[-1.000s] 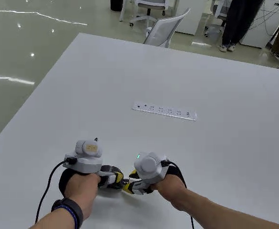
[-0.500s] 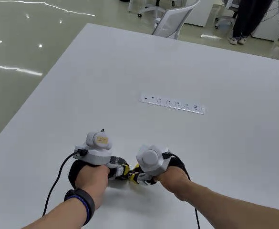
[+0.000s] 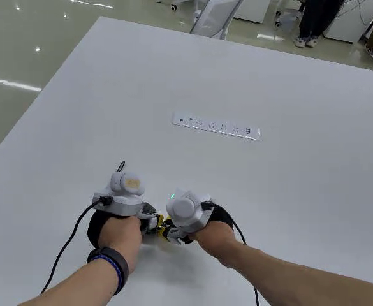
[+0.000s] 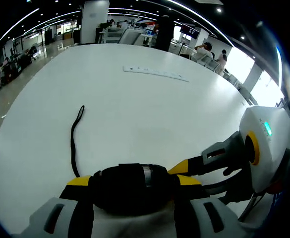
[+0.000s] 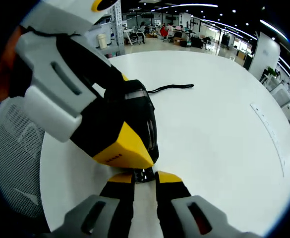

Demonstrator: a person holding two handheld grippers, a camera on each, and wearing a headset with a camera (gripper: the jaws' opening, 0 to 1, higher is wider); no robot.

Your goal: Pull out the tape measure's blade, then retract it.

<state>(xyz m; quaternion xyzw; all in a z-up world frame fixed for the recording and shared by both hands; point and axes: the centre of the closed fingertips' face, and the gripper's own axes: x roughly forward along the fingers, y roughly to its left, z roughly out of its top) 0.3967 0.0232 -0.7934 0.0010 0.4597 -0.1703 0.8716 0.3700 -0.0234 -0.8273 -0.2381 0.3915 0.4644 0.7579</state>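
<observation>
Left gripper (image 4: 133,181) has its yellow-tipped jaws clamped on the two sides of the tape measure (image 4: 132,187), a black case that sits low between them in its own view. Right gripper (image 5: 144,177) has its jaws pinched almost together on the blade hook (image 5: 144,174), a small shiny metal piece at the case's mouth; hardly any blade shows between hook and case. In the head view the two grippers meet nose to nose near the table's (image 3: 288,178) front edge, each held in a hand, with the black-and-yellow case touching both; it lies just above the white surface, though I cannot tell whether it rests on it.

From the right gripper view, the left gripper crowds in from the left, one yellow jaw lying across the case just ahead of the right gripper's tips. The tape measure's black strap (image 4: 75,134) trails over the table beyond the case, loose and curved. A white power strip (image 3: 216,126) lies flat well apart, farther out on the table. A black cable (image 3: 68,245) runs back from the left gripper beside the person's wrist, which wears a dark wristband (image 3: 109,261). Past the far edge stand an office chair (image 3: 215,13) and people on the glossy floor.
</observation>
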